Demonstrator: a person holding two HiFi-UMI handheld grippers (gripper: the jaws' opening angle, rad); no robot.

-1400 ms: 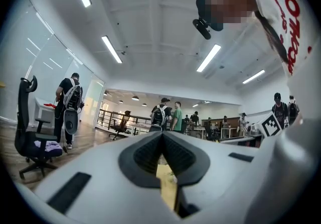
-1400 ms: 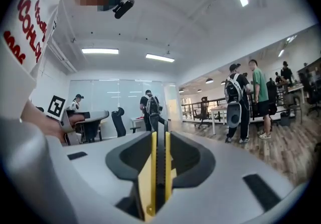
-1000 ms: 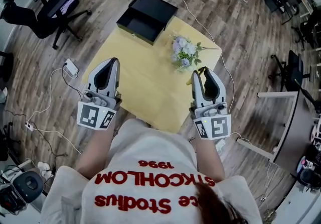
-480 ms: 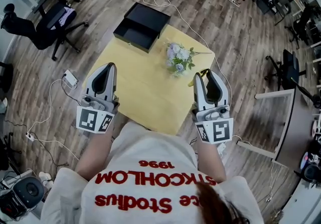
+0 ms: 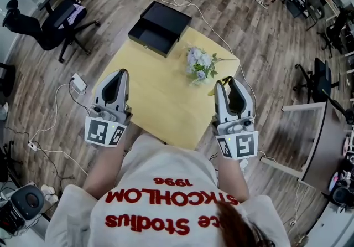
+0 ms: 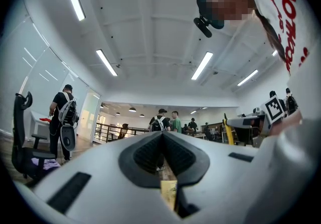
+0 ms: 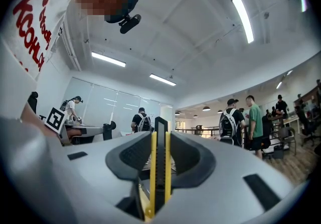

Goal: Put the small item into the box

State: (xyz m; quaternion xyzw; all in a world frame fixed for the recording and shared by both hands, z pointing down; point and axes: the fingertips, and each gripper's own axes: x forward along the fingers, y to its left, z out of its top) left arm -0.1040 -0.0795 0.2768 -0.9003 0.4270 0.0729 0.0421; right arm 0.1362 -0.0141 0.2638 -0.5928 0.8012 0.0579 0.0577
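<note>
A black box (image 5: 160,27) lies open at the far corner of the yellow table (image 5: 160,96). My right gripper (image 5: 229,81) hovers over the table's right near edge, shut on a yellow-and-black utility knife (image 5: 222,81). In the right gripper view the knife (image 7: 160,168) stands upright, squeezed between the dark pads. My left gripper (image 5: 120,73) hangs over the table's left near edge. Its jaws are together with nothing between them, and the left gripper view shows its tips (image 6: 163,140) meeting.
A bunch of pale artificial flowers (image 5: 200,65) lies on the table between the right gripper and the box. An office chair (image 5: 55,16) stands at the left. A power strip (image 5: 77,81) and cables lie on the wooden floor. People stand far off.
The head view has shifted slightly. Both grippers keep nearly the same places over the near edge, and the right one still holds the knife.
</note>
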